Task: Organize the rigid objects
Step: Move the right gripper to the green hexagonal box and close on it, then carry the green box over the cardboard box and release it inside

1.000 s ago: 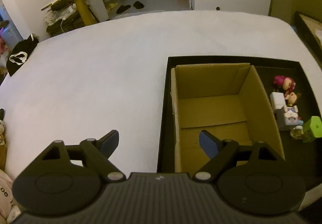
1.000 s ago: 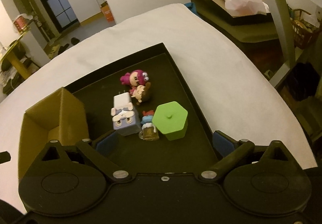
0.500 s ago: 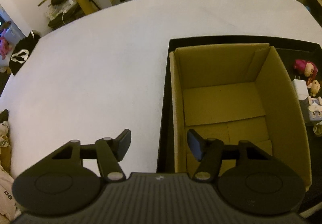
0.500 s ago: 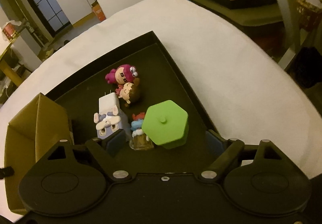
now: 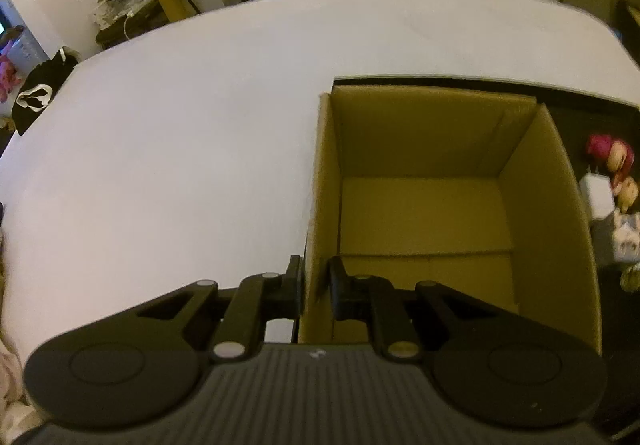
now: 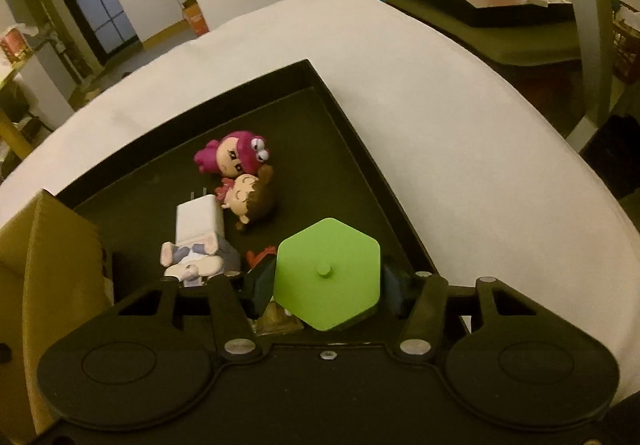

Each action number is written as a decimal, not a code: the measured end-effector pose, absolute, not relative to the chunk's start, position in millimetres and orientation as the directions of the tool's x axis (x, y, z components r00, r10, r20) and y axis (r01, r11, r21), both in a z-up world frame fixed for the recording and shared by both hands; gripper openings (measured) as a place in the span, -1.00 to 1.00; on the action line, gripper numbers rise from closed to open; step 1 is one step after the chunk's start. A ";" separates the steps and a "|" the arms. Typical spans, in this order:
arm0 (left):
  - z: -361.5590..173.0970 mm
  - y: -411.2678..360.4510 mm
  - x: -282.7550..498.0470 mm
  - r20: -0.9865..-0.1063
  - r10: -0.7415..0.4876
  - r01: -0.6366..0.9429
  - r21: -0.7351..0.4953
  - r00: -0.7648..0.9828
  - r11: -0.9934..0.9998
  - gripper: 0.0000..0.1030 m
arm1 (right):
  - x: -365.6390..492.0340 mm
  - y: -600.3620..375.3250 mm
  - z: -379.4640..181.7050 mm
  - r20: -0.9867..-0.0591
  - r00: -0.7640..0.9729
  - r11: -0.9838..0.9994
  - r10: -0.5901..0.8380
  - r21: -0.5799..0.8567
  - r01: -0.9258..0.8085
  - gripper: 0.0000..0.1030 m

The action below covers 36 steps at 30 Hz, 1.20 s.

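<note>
Right gripper (image 6: 326,291) jaws just closed onto the green hexagon box (image 6: 328,281), low center on the tray (image 6: 360,133). Left gripper (image 5: 315,285) just pinched the cardboard box (image 5: 324,181) wall, lower middle.

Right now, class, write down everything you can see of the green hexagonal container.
The green hexagonal container looks like smooth, matte lime plastic, its flat six-sided lid bearing a small round knob at the centre. It stands upright in the black tray, beside small figurines. The right tool has just been closing; its fingers now flank the container's sides.
</note>
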<state>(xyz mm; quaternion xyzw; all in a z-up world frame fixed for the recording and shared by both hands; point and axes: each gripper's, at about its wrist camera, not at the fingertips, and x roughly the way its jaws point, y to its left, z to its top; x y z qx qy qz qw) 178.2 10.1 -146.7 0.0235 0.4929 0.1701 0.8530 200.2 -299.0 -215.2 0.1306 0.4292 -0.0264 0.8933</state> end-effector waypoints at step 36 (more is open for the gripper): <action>-142.6 29.7 169.4 -0.797 0.151 -0.240 0.007 0.585 0.971 -0.85 | 175.8 -199.3 -135.7 -0.652 0.754 0.997 0.081 0.060 -0.055 0.03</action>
